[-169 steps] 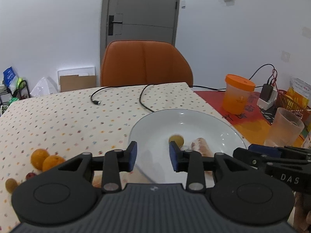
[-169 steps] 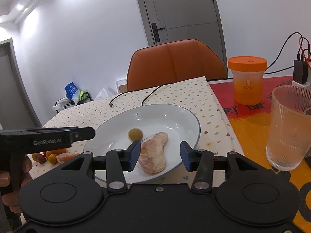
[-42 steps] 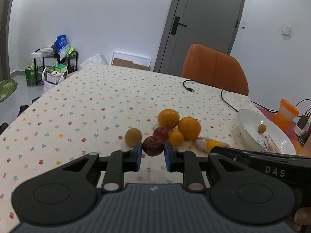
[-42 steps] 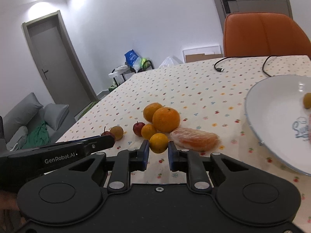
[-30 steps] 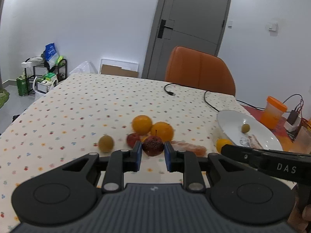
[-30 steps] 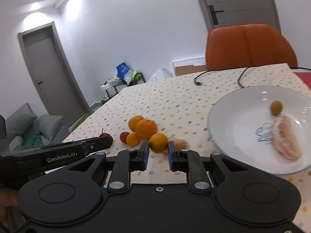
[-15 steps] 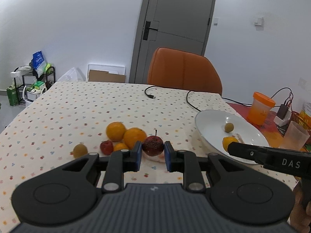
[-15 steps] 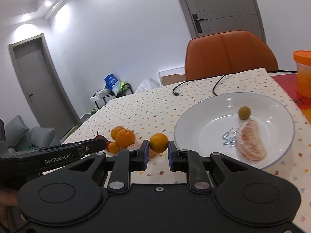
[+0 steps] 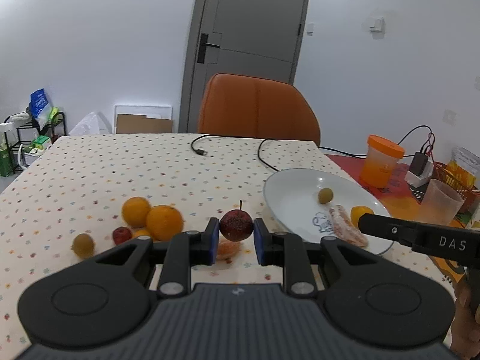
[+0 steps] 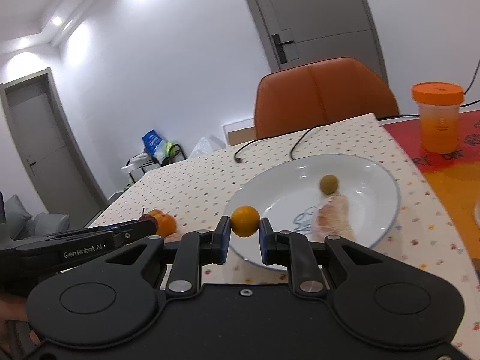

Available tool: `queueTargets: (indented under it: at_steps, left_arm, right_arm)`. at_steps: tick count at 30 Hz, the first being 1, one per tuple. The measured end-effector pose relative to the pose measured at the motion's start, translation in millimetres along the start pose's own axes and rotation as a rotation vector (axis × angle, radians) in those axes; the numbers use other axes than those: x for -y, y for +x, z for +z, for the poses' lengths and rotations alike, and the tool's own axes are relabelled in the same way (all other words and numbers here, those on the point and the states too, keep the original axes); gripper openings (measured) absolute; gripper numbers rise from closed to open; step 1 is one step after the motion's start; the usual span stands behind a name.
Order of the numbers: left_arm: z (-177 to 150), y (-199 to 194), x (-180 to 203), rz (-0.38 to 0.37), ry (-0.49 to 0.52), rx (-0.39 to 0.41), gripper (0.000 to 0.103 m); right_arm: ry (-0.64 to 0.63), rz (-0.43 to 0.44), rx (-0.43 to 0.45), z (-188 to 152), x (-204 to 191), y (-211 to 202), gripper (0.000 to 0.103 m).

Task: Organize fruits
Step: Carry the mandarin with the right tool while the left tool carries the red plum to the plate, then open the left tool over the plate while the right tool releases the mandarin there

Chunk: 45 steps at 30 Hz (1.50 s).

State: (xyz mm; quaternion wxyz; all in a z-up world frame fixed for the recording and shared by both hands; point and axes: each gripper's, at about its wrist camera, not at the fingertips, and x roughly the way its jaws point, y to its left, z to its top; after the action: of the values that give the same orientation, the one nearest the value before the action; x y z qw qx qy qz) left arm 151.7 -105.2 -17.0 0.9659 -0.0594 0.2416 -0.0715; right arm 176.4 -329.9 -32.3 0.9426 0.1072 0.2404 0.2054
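A: Left wrist view: left gripper [image 9: 234, 237] is clamping a dark red fruit [image 9: 236, 225] across its widest part, stem pointing up. It's hanging above the dotted tablecloth [image 9: 120, 171], just short of the white plate [image 9: 288, 207].

B: Handling?

A: Looking light, round and firm, with a glossy skin, so likely to roll out if the pads sit off-centre. Gripping at the equator looks right. Loose fruit is sitting to the left: two oranges [image 9: 151, 219] and smaller ones.

B: Right wrist view?

A: Right gripper [image 10: 245, 237] is pinching a small orange citrus [image 10: 245, 221] at its middle, hovering by the plate's [image 10: 387, 186] near rim. Plate is holding a green fruit [image 10: 329, 184] and a peeled segment [image 10: 331, 217]; that one looks soft, so squeeze lightly.
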Motion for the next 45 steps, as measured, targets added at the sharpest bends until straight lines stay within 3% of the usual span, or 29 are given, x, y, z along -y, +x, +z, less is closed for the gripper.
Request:
queueTargets:
  at_steps: [16, 30, 38, 41, 45]
  left_arm:
    - [8, 30, 45, -0.045, 0.077, 0.003, 0.023]
    - [-1, 59, 70, -0.050, 0.072, -0.032, 0.023]
    - [-1, 49, 59, -0.027, 0.045, -0.019, 0.027]
    - [1, 42, 49, -0.006, 0.030, -0.014, 0.027]
    - [1, 31, 33, 0.023, -0.002, -0.011, 0.031]
  right_arm:
    - [0.061, -0.079, 0.022, 2, 50, -9, 0.019]
    - [0.045, -0.127, 0.012, 7, 58, -5, 0.019]
    - [0.046, -0.141, 0.004, 10, 56, 2, 0.019]
    - [0.041, -0.130, 0.015, 13, 53, 2, 0.027]
    - [0.033, -0.113, 0.019, 17, 43, 1, 0.029]
